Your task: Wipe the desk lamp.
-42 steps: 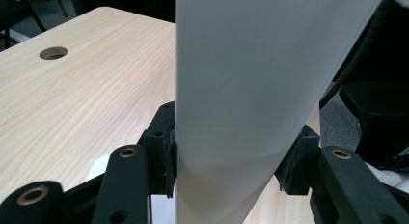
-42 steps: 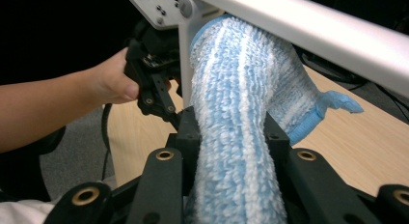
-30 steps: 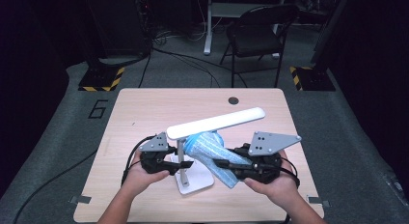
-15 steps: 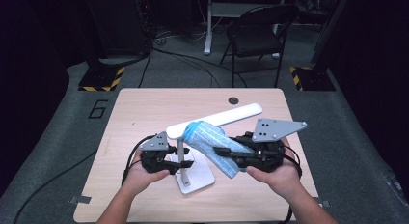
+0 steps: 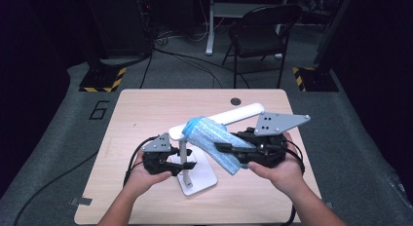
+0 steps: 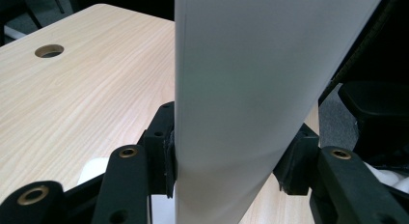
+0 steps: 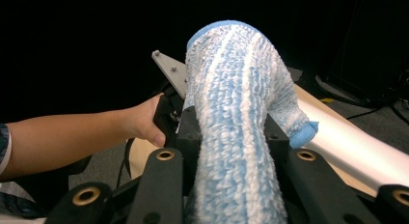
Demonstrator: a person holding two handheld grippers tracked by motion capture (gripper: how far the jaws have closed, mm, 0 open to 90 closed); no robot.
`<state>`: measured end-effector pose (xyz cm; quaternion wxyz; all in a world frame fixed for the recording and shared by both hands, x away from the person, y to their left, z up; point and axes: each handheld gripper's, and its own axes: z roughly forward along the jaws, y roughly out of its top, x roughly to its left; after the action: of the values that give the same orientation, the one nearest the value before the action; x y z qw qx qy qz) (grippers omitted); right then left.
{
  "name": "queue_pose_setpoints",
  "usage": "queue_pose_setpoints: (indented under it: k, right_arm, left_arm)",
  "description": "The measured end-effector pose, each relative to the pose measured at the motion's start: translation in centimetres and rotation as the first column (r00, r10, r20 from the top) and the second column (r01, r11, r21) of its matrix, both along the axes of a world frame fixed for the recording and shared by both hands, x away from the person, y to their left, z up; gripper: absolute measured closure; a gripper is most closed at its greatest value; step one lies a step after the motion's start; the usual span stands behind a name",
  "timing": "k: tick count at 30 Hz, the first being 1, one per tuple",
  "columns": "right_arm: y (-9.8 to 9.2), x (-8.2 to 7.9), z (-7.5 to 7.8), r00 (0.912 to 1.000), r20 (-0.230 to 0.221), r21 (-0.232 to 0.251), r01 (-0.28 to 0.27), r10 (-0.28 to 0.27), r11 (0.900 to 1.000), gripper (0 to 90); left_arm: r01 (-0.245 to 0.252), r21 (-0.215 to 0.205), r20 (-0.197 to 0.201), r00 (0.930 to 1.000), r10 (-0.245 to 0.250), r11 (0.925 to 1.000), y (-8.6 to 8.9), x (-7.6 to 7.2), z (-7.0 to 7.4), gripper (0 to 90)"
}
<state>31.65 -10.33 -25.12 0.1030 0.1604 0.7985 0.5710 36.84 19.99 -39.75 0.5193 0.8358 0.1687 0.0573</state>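
A white desk lamp stands near the front of the table (image 5: 146, 114) on its flat base (image 5: 202, 179). Its long head (image 5: 238, 113) slants up to the right. My left gripper (image 5: 187, 166) is shut on the lamp's upright post (image 5: 182, 153). In the left gripper view the pads press both sides of that white post (image 6: 241, 89). My right gripper (image 5: 226, 149) is shut on a fuzzy blue-and-white sock (image 5: 209, 136). The sock is held tilted, with its upper end over the lamp head's lower end. In the right gripper view the sock (image 7: 236, 103) rises between the jaws, and the lamp head (image 7: 357, 151) lies to the right.
A round cable hole (image 5: 236, 101) sits near the table's far edge. A black chair (image 5: 263, 31) stands behind the table. Yellow-and-black striped bases (image 5: 104, 80) rest on the floor at both sides. The person's left hand (image 7: 140, 120) shows beyond the sock.
My right gripper has risen and moved left with the sock, bringing its upper end above the lamp head's lower end. The left gripper has kept its hold on the post.
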Motion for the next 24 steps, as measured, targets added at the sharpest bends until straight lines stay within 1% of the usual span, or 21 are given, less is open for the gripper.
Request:
queue_pose_setpoints:
  k: [3,8,11,14,16,20,23,24]
  right_arm:
    - [0.0,0.2,0.5,1.0000,0.005,0.001,-0.002,0.002,1.000,69.3]
    - [0.0,0.7,1.5,0.9995,0.025,0.010,0.020,-0.020,1.000,69.4]
    - [0.0,1.1,2.0,0.9990,0.029,0.019,0.034,-0.034,0.999,69.4]
    - [0.2,1.8,2.4,0.9973,0.049,0.005,0.054,-0.054,0.999,69.4]
    - [0.4,2.2,2.4,0.9966,0.049,0.003,0.066,-0.067,0.998,69.3]
    - [0.7,3.1,1.9,0.9959,0.037,-0.003,0.083,-0.083,0.997,69.3]
    - [1.0,3.5,1.5,0.9950,0.040,-0.018,0.093,-0.092,0.996,69.2]
    - [1.1,3.6,1.4,0.9951,0.038,-0.015,0.091,-0.091,0.996,69.2]
  left_arm:
    - [0.004,0.006,0.000,1.0000,-0.004,1.0000,0.0,0.0,0.0,50.8]
    - [0.006,0.004,0.001,1.0000,-0.006,1.0000,-0.1,0.0,0.0,50.7]
    - [0.008,0.005,0.003,1.0000,-0.008,1.0000,-0.1,0.0,0.0,50.8]
    - [0.013,0.007,0.005,0.9999,-0.013,0.9999,0.0,0.0,0.0,50.8]
    - [0.019,0.006,0.005,0.9998,-0.019,0.9998,0.0,0.0,0.0,50.8]
    - [0.031,0.000,0.006,0.9995,-0.031,0.9995,0.0,-0.1,0.0,50.8]
    - [0.033,-0.001,0.006,0.9994,-0.033,0.9995,0.0,0.0,0.0,50.8]
    - [0.028,0.003,0.008,0.9996,-0.028,0.9996,0.0,0.0,0.0,50.8]
